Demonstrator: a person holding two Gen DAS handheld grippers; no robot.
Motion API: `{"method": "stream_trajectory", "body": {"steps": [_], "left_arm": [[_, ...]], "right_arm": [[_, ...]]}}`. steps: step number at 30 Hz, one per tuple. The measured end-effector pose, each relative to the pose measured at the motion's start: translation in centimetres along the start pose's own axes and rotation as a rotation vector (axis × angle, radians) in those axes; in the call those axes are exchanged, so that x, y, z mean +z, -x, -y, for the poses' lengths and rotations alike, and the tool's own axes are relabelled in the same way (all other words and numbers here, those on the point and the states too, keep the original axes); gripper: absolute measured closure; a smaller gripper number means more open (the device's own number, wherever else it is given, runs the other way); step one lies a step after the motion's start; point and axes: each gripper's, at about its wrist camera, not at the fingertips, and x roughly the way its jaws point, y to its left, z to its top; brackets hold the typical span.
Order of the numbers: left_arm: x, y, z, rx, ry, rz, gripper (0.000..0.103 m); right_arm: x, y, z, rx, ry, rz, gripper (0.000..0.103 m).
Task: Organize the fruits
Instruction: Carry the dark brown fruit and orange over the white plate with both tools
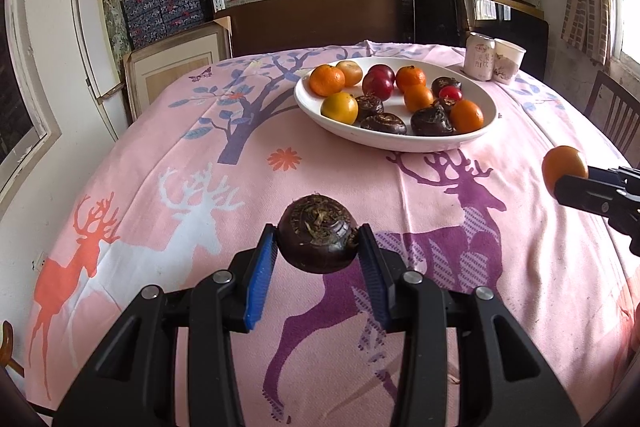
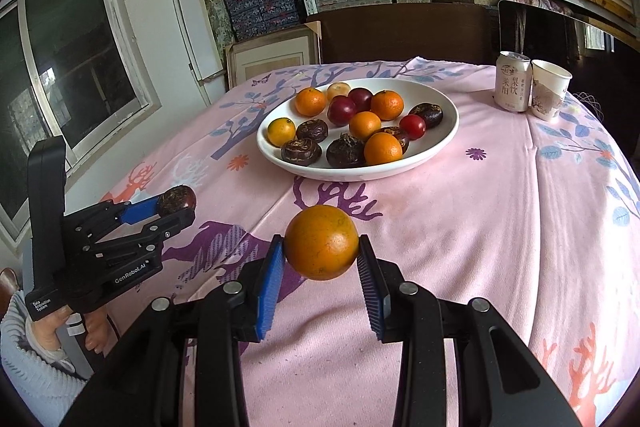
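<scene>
Fruits sit heaped in a white plate (image 2: 440, 137) at the far middle of the pink deer-print tablecloth (image 2: 500, 227), with a drink can (image 2: 513, 81) and paper cup (image 2: 550, 89) just beside each other at far right. Nearer, the right gripper (image 2: 321, 273) has its blue pads clamped on an orange (image 2: 321, 248), held above the cloth. Left of it, the left gripper (image 1: 318, 259) pinches a dark water chestnut (image 1: 318, 239) between fingers moderately apart.
</scene>
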Motion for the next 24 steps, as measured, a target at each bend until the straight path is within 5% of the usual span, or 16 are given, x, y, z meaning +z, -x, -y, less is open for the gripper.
{"method": "stream_trajectory", "body": {"steps": [24], "left_arm": [[0.0,0.1,0.0,0.003,0.0,0.006,0.062]], "right_arm": [[0.0,1.1,0.2,0.001,-0.015,0.027,0.066]]}}
